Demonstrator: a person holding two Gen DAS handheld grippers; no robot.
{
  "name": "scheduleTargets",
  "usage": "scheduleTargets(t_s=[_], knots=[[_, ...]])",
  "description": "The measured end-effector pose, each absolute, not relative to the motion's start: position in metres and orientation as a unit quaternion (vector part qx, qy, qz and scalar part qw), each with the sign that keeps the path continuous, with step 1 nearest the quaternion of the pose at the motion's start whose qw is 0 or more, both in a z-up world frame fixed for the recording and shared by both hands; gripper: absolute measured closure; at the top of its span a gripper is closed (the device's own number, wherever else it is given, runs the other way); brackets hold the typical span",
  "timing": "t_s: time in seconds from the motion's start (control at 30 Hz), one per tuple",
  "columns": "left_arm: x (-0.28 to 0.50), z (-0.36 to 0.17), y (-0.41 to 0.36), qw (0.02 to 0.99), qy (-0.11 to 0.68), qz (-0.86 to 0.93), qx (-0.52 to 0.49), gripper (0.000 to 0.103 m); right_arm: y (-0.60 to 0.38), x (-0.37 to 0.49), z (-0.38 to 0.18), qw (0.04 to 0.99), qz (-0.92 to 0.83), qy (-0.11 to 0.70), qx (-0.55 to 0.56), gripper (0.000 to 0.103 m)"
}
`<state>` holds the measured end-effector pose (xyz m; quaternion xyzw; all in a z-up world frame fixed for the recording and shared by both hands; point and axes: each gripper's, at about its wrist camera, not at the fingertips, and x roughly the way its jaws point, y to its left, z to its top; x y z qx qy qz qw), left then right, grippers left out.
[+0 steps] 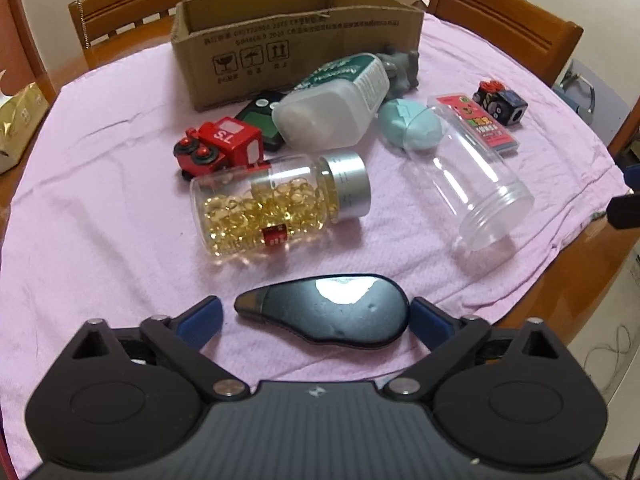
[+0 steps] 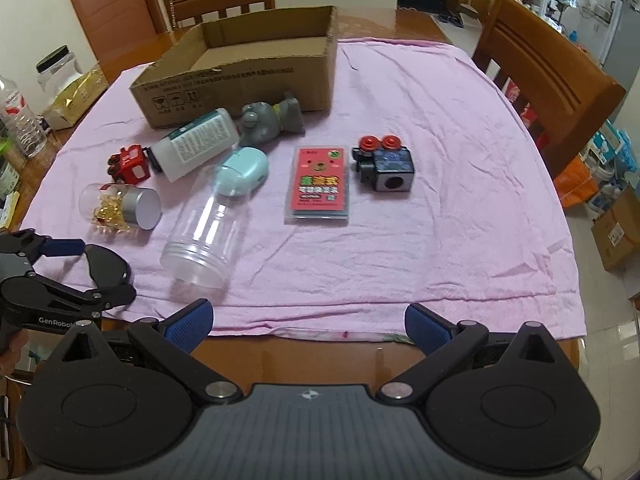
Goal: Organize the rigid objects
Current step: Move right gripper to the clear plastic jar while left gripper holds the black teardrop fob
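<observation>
Both tools, left (image 1: 314,316) and right (image 2: 308,322), spread wide; capsule-filled capped bottle (image 1: 276,204); clear uncapped jar (image 1: 476,184) beside it.

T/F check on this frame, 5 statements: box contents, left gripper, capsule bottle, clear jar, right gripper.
1. The cardboard box has items in it. False: the part of its floor in view is bare, and the objects lie on the pink cloth.
2. The left gripper is open around the black teardrop-shaped object. True.
3. The capsule bottle stands upright. False: it lies on its side.
4. The clear jar has no lid on. True.
5. The right gripper holds the red card pack. False: it is open and holds nothing.
</observation>
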<state>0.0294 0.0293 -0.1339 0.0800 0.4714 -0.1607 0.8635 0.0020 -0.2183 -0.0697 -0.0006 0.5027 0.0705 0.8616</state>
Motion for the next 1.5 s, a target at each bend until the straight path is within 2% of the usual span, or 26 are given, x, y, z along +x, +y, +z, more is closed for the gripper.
scheduleTargets(t_s=[0.2, 0.6, 1.07, 1.27, 1.5], knots=[[0.029, -0.132, 0.032, 0.864, 0.460, -0.185, 0.088, 0.014, -0.203, 0.009, -0.071, 0.858, 0.089, 0.504, -0.025, 0.000], [0.034, -0.136, 0.065, 0.877, 0.462, -0.116, 0.058, 0.013, -0.157, 0.031, -0.070, 0.843, 0.172, 0.499, -0.103, 0.000], [0.036, -0.138, 0.061, 0.886, 0.459, -0.057, 0.028, 0.013, -0.107, 0.127, -0.084, 0.756, 0.371, 0.491, -0.222, 0.000], [0.035, -0.139, 0.060, 0.887, 0.458, -0.052, 0.027, 0.013, -0.108, 0.133, -0.095, 0.711, 0.405, 0.532, -0.219, 0.000], [0.036, -0.138, 0.061, 0.885, 0.461, -0.059, 0.030, 0.013, -0.131, 0.113, -0.093, 0.713, 0.375, 0.553, -0.212, 0.000]])
